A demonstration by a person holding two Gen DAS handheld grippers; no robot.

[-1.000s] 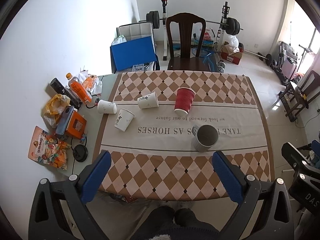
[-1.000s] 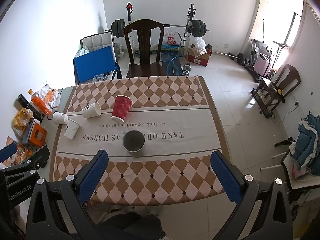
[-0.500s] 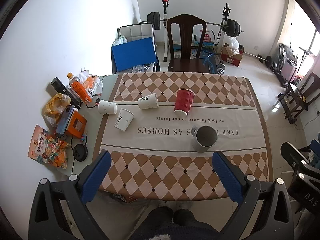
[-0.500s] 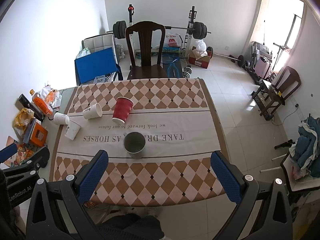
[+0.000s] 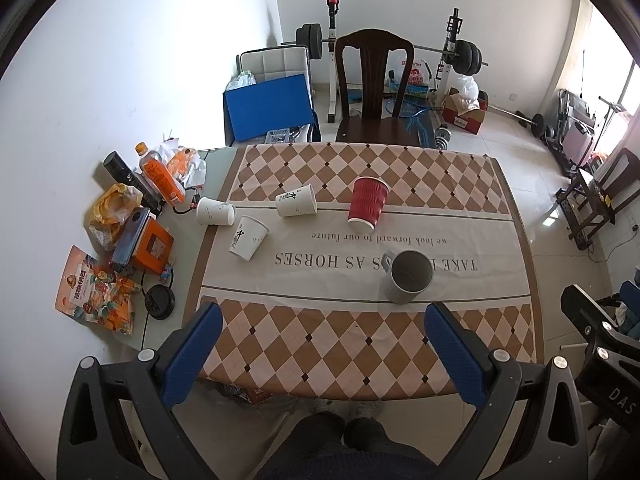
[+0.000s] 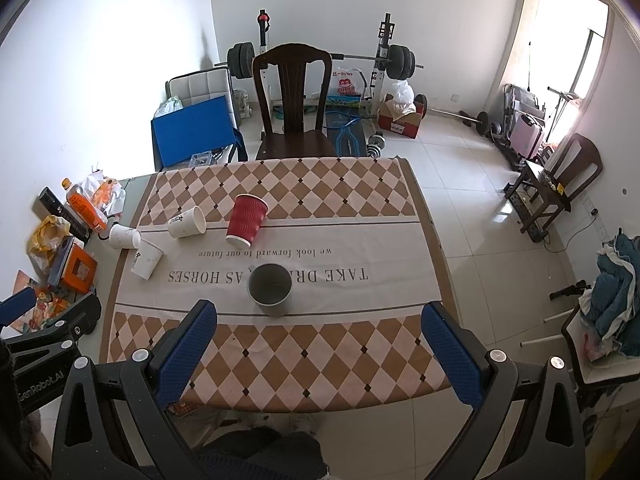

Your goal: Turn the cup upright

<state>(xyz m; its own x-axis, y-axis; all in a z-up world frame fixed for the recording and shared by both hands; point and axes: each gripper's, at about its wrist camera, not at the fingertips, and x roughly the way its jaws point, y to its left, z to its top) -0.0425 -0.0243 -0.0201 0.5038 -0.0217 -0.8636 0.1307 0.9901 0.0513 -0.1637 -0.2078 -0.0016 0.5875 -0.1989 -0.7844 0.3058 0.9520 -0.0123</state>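
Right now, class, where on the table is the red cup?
In both wrist views the red cup stands mouth-down at mid-table, just right of a tipped white paper cup and beyond the grey mug.

Mug hides tablecloth lettering mid-line.

mug before cup on table

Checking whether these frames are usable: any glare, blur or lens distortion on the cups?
Left wrist view: strong fisheye bending of the checked tablecloth edges, dark vignette corners, the red ribbed paper cup sharp. Right wrist view: window blown out at far right, the grey ceramic mug evenly lit and sharp.
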